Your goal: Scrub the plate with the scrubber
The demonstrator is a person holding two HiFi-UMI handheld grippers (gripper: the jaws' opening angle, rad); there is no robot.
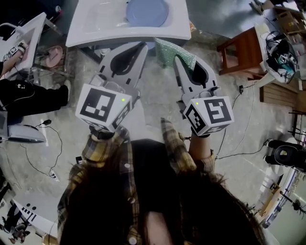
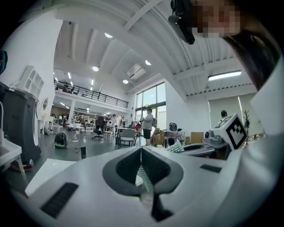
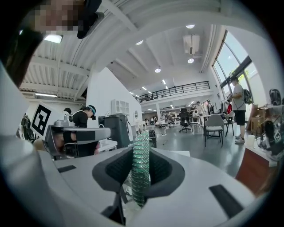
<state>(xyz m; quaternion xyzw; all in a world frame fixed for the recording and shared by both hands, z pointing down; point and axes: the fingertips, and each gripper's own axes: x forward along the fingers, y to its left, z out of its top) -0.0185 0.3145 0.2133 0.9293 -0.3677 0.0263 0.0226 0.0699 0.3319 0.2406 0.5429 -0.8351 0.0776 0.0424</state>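
Observation:
A blue plate [image 1: 147, 12] lies in a white sink basin [image 1: 95, 28] at the top of the head view, ahead of both grippers. My right gripper [image 1: 178, 60] is shut on a green mesh scrubber [image 1: 173, 51], which sticks out past its tips toward the basin's front edge. In the right gripper view the scrubber [image 3: 141, 164] stands upright, pinched between the jaws of the right gripper [image 3: 142, 146]. My left gripper [image 1: 142, 46] is shut, its tips meeting at the basin's front edge. In the left gripper view the left gripper [image 2: 141, 148] shows only a thin seam between its jaws.
A brown wooden stool [image 1: 241, 50] stands to the right of the basin, and a cluttered desk [image 1: 282, 43] lies beyond it. Another white basin [image 1: 24, 38] and a person in black [image 1: 28, 98] are at the left. Cables [image 1: 48, 143] trail over the floor.

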